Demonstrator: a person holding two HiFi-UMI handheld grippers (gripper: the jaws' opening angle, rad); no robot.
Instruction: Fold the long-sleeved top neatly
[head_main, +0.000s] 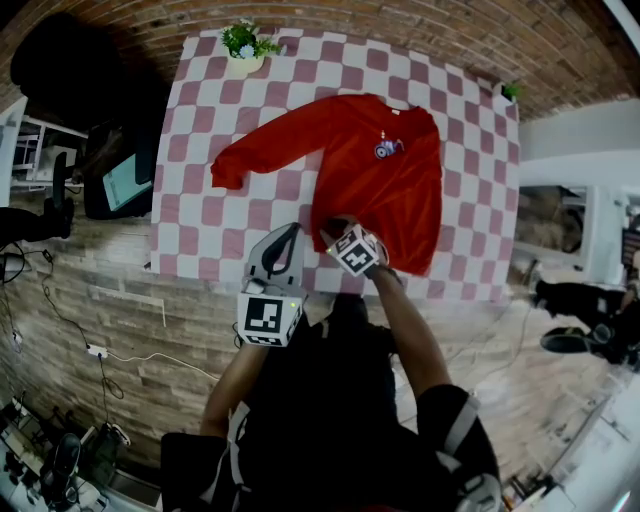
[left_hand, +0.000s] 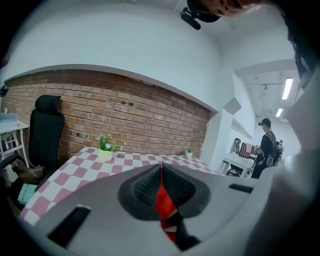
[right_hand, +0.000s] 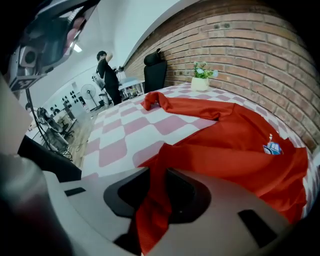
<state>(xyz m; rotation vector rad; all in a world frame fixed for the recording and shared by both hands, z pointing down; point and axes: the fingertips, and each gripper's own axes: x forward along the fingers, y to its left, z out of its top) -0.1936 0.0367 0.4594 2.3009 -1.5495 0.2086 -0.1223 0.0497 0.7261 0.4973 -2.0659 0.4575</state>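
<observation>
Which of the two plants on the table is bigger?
The plant in the pale pot, on the outstretched sleeve's side; the other plant, at the opposite far corner, is tiny.

Bright red long-sleeved top (head_main: 375, 175), and there's a small blue-and-white emblem (head_main: 389, 149) on the chest! Beneath it the desk (head_main: 200, 130) is all pink-and-white checks. Green leaves (head_main: 243, 38) in a cream pot (head_main: 243, 65). Red-brown brick wall (left_hand: 125, 110), black chair (left_hand: 45, 135). Left gripper (left_hand: 161, 170) and right gripper (right_hand: 155, 182): pale grey shells, black jaws, red cloth between them, and a black-and-white marker cube (head_main: 268, 318) on each.
</observation>
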